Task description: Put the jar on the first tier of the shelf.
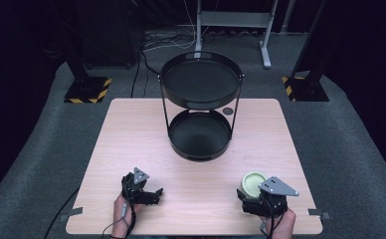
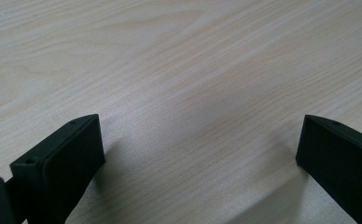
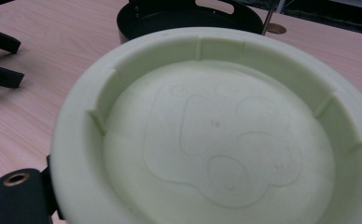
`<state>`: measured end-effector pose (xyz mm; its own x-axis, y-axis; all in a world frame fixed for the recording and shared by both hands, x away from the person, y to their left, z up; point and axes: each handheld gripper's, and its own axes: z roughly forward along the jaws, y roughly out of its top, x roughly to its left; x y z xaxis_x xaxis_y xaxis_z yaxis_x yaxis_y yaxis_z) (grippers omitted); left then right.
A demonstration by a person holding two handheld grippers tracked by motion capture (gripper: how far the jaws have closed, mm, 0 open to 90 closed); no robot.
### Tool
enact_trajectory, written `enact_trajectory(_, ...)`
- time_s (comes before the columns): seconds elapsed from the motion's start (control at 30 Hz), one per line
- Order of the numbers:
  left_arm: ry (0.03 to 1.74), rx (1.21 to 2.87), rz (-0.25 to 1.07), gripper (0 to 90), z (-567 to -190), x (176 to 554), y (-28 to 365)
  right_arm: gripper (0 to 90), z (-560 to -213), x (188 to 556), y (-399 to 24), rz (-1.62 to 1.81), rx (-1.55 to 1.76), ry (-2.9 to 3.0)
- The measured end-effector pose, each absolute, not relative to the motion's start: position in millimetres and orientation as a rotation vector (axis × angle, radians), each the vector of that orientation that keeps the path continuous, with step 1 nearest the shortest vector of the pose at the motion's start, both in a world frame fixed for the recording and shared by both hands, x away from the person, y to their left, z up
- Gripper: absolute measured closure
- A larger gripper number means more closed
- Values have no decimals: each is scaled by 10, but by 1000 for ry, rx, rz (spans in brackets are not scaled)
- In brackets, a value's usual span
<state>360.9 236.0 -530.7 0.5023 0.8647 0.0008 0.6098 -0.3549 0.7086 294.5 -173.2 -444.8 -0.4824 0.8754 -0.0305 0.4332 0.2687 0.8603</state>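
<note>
A pale green bowl sits upside down at the table's front right. Its ribbed base with an embossed figure faces the right gripper view. My right gripper is shut on the bowl; one black jaw shows at its lower left edge and the other is hidden. At the front left, my left gripper rests low over bare wood, open with nothing between its fingers. The right gripper view also catches the left gripper far off.
A black two-tier tray stand occupies the middle of the wooden table: an upper round tray on thin rods above a lower tray, both bare. A small brown disc lies beside the stand. Grey floor surrounds the table.
</note>
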Motion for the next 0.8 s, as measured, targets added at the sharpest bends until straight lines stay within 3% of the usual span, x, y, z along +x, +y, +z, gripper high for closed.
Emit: enact_trajectory(0.8,1202,2094,501,4,-5306,3609,2362,109,-4338,3158,-1663,1154,1142,2060)
